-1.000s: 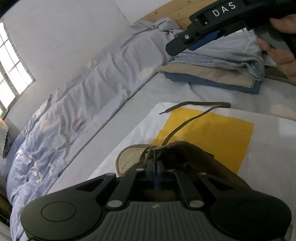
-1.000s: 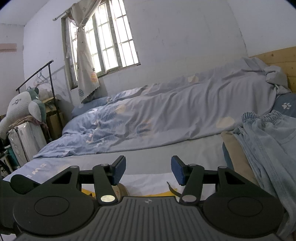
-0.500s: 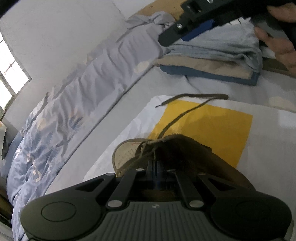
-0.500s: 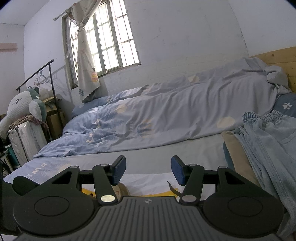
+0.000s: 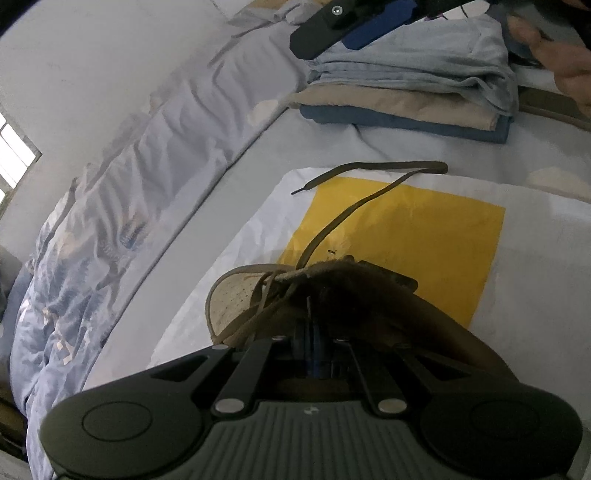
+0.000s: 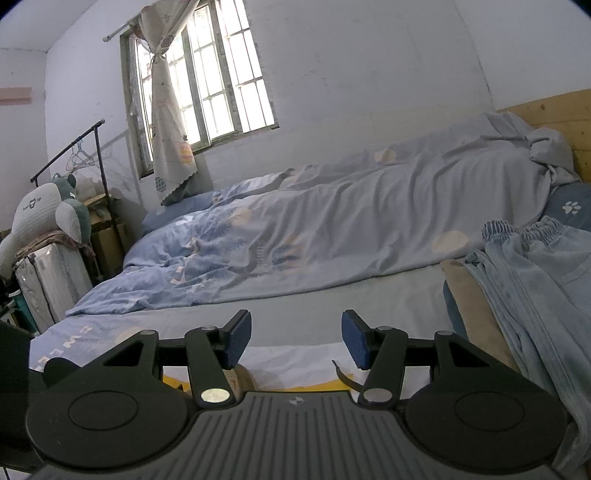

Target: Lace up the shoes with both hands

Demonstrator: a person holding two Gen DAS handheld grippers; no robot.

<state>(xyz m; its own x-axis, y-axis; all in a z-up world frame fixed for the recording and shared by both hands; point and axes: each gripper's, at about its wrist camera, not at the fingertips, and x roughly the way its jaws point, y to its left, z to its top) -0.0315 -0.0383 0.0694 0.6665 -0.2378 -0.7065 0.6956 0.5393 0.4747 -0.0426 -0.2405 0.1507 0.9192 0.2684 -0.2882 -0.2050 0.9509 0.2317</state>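
A brown shoe lies tilted on a white and yellow sheet, its pale sole turned to the left. My left gripper is shut on the shoe's upper edge, and the leather hides its fingertips. A brown lace runs from the eyelets across the yellow patch, bends, and ends at a loose tip. My right gripper hangs open above the sheet with nothing between its blue pads; one of its fingers shows at the top of the left wrist view. A bit of lace peeks below it.
Folded clothes are stacked on the bed beyond the sheet. A rumpled blue duvet fills the far side against the wall. A person's hand holds the right gripper. A clothes rack and a plush toy stand by the window.
The left gripper has tipped and rolled a little with the shoe still in it, so the bed slides upward in its view. The right gripper has stayed still and open.
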